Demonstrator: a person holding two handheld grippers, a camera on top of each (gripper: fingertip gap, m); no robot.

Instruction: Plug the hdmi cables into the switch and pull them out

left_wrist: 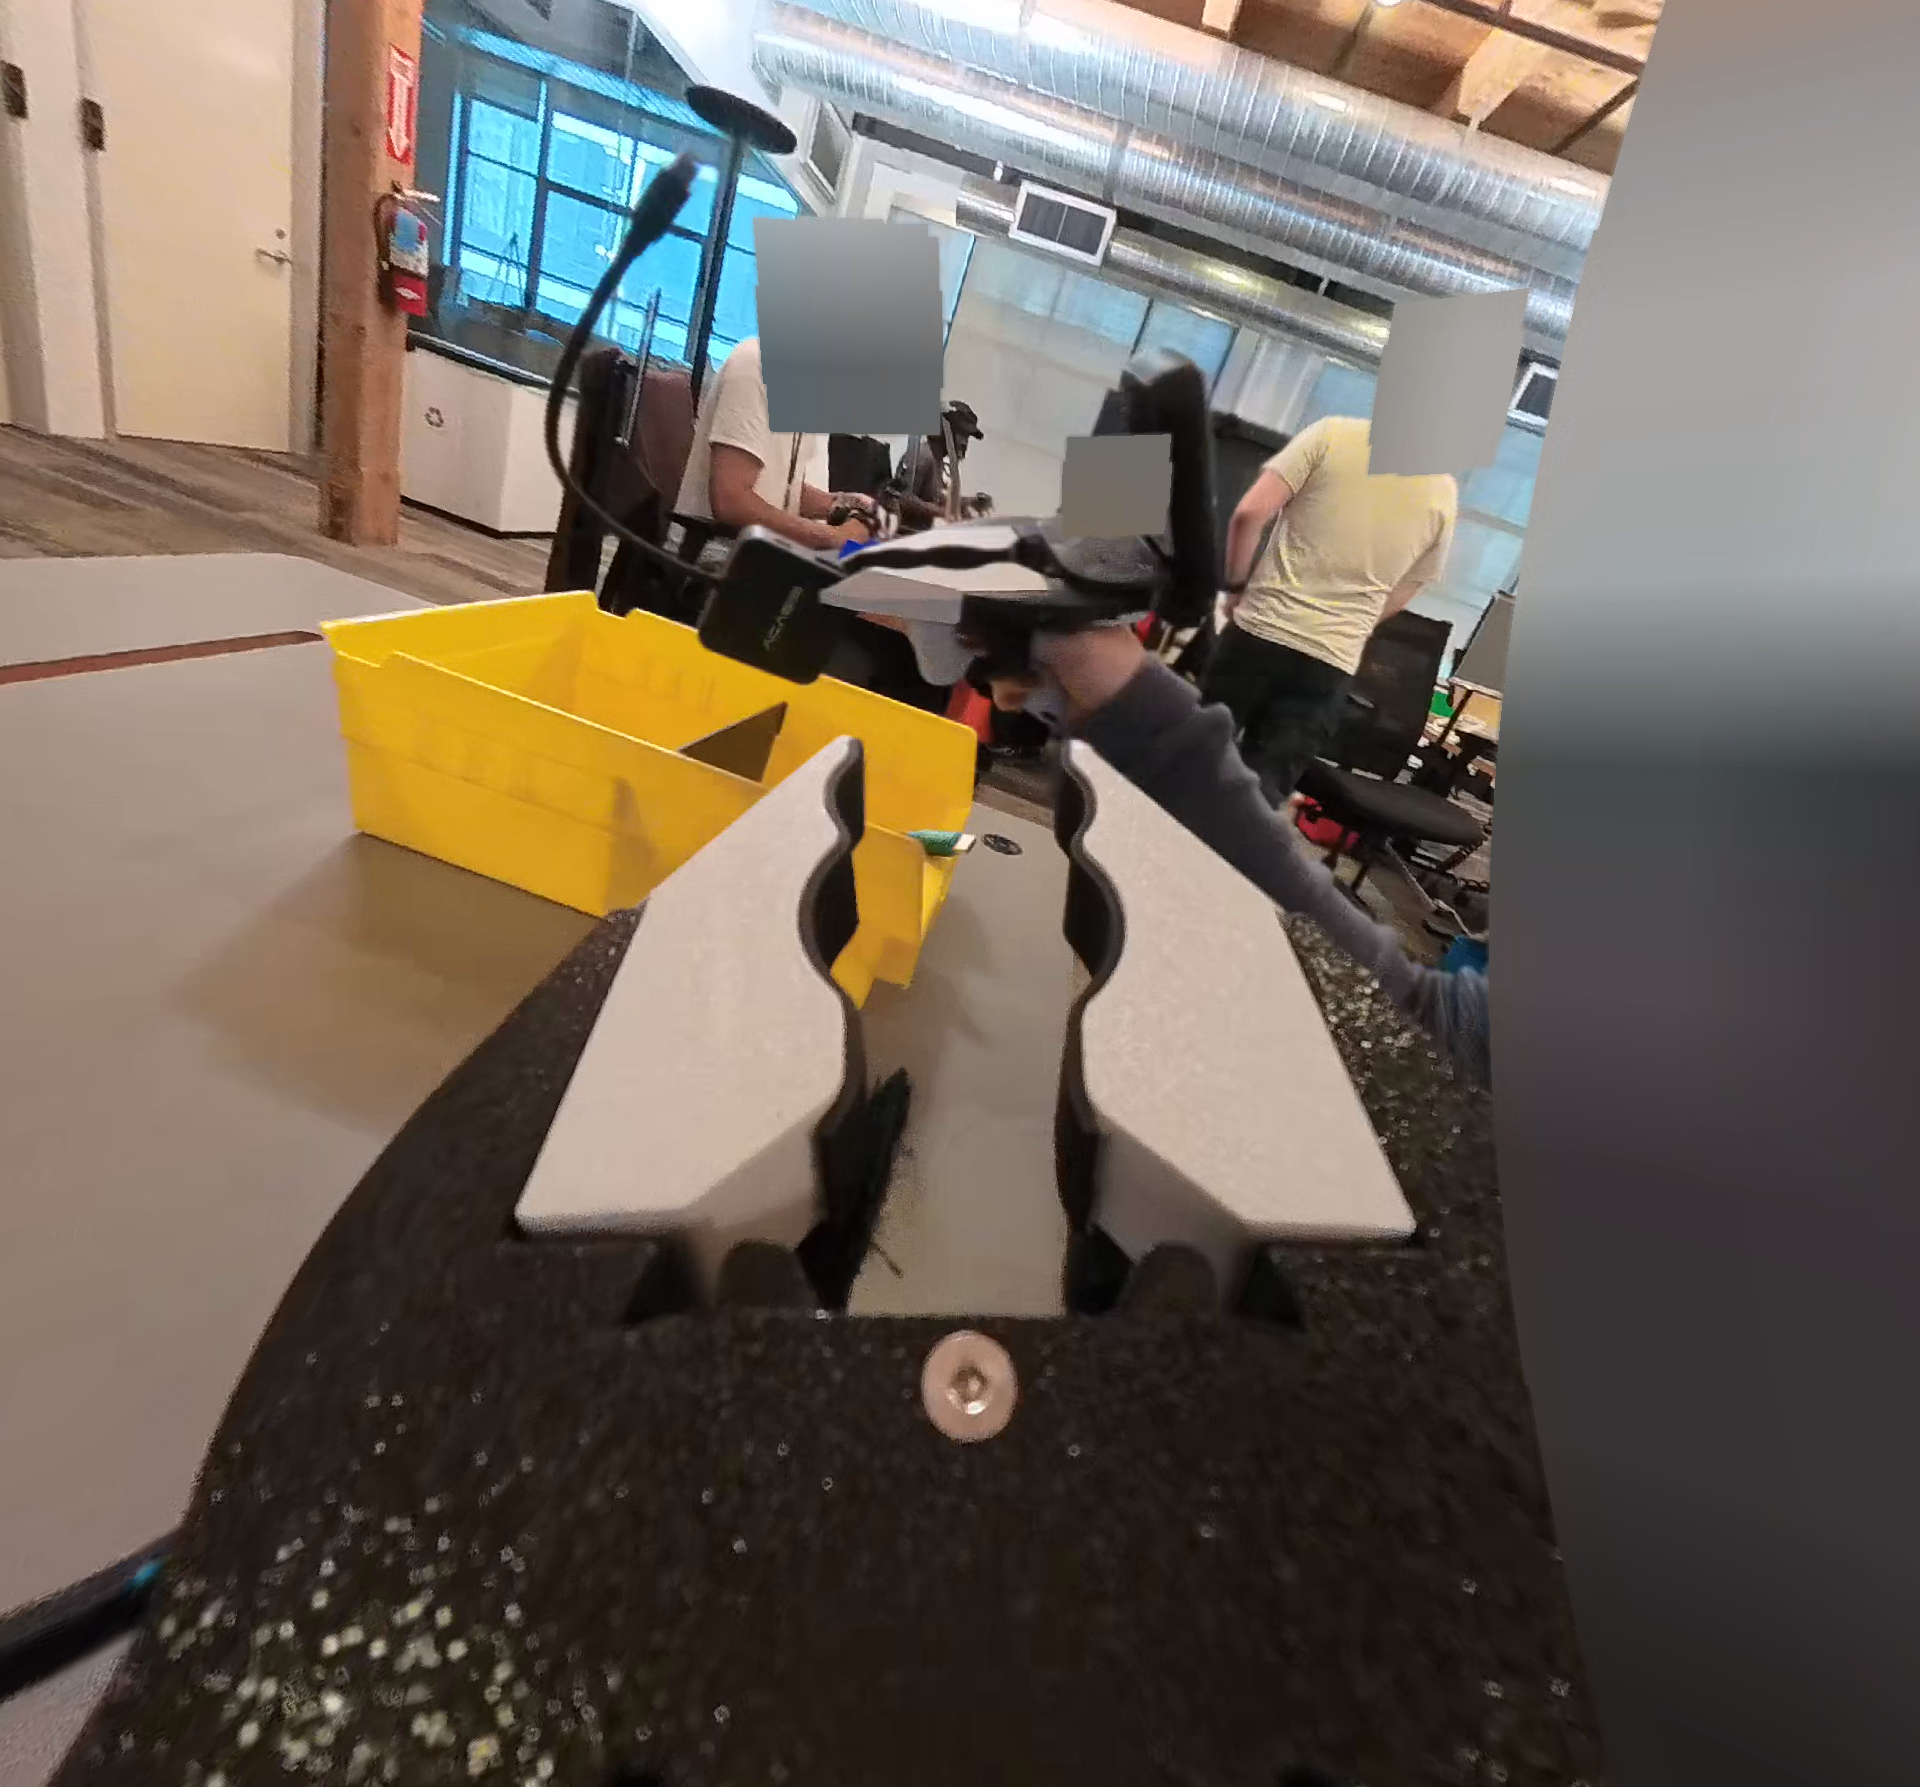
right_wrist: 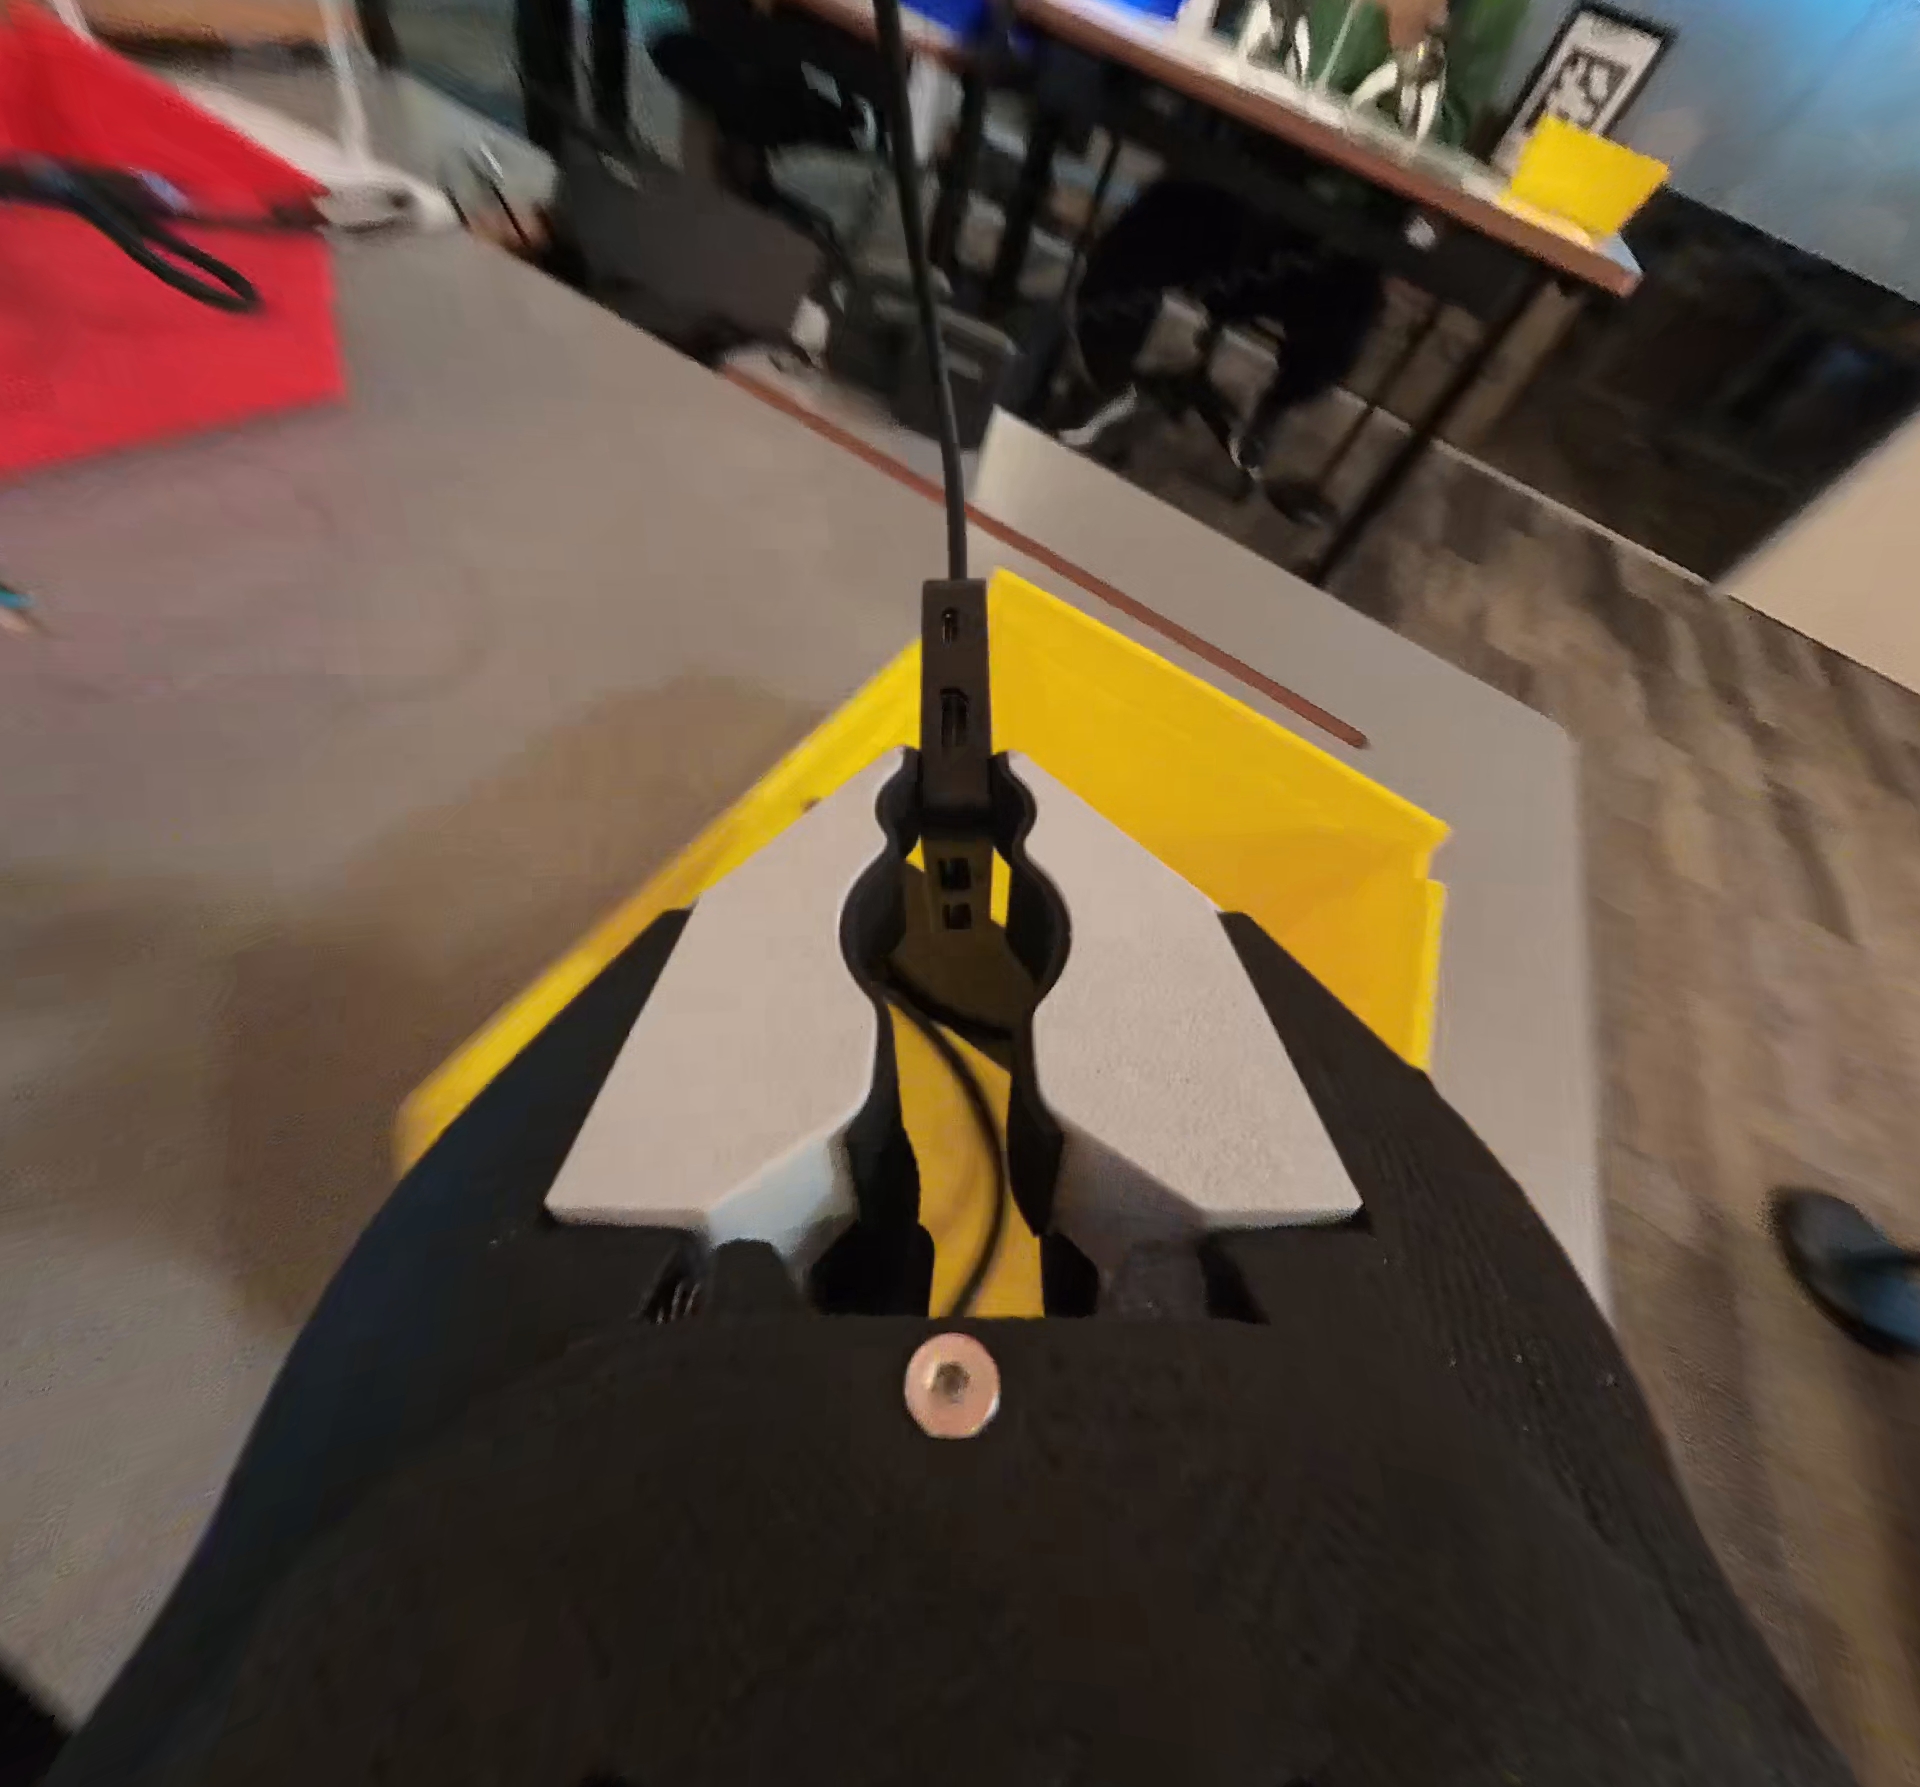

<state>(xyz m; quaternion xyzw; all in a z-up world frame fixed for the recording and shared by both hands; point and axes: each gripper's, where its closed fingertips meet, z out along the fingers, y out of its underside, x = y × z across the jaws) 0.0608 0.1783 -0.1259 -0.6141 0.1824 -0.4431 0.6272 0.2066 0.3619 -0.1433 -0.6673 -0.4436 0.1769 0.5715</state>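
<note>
Right tool [right_wrist: 961, 802] clenched on slim black switch [right_wrist: 956, 698] above glossy yellow bin [right_wrist: 1195, 781]; left tool [left_wrist: 961, 823] released.

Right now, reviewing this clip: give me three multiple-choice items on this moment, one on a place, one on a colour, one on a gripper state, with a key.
1. Where is the black switch?
A. Lying on the table
B. Held in the air over the bin
C. Lying at the bottom of the bin

2. What colour is the bin on the table?
A. Yellow
B. Green
C. White

3. How does the left gripper stand?
A. Shut on a cable
B. Shut on the switch
C. Open, nothing between its fingers

Key:
1 B: the right gripper clamps the switch above the bin's rim, its black cable arching upward.
2 A: its walls are yellow in both views.
3 C: a wide gap shows bare table between the fingers.
</note>
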